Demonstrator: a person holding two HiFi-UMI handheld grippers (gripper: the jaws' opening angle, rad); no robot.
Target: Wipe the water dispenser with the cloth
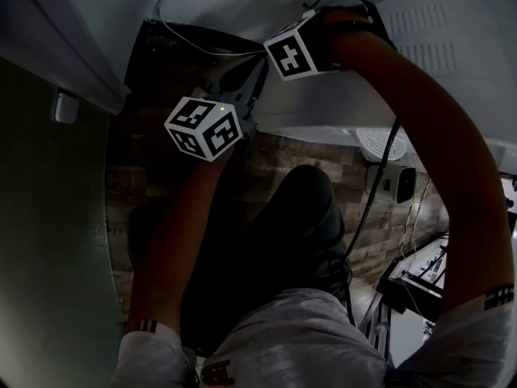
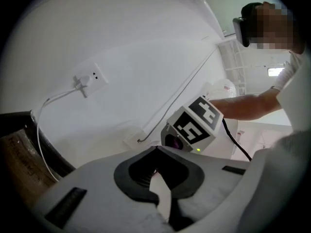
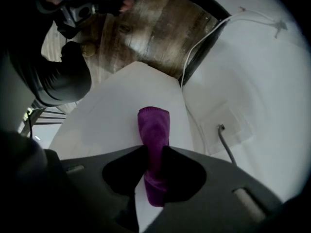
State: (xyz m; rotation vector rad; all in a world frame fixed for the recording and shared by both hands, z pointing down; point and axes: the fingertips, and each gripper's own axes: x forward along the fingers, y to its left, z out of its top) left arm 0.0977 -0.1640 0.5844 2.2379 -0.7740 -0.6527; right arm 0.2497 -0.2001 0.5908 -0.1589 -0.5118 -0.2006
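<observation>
A folded purple cloth sticks out from my right gripper, which is shut on it. The cloth's tip lies against a white panel of the water dispenser. In the head view the right gripper's marker cube is held up against the white dispenser body, and the cloth is hidden there. My left gripper is shut with nothing in it. Its marker cube hangs lower left of the right one. From the left gripper view the right cube shows just beyond the jaws.
A white wall behind carries a socket with a plug and a white cable; a second cable enters a wall plate. Below lie wood-pattern floor, the person's dark trousers, a round white appliance and a grey cabinet side.
</observation>
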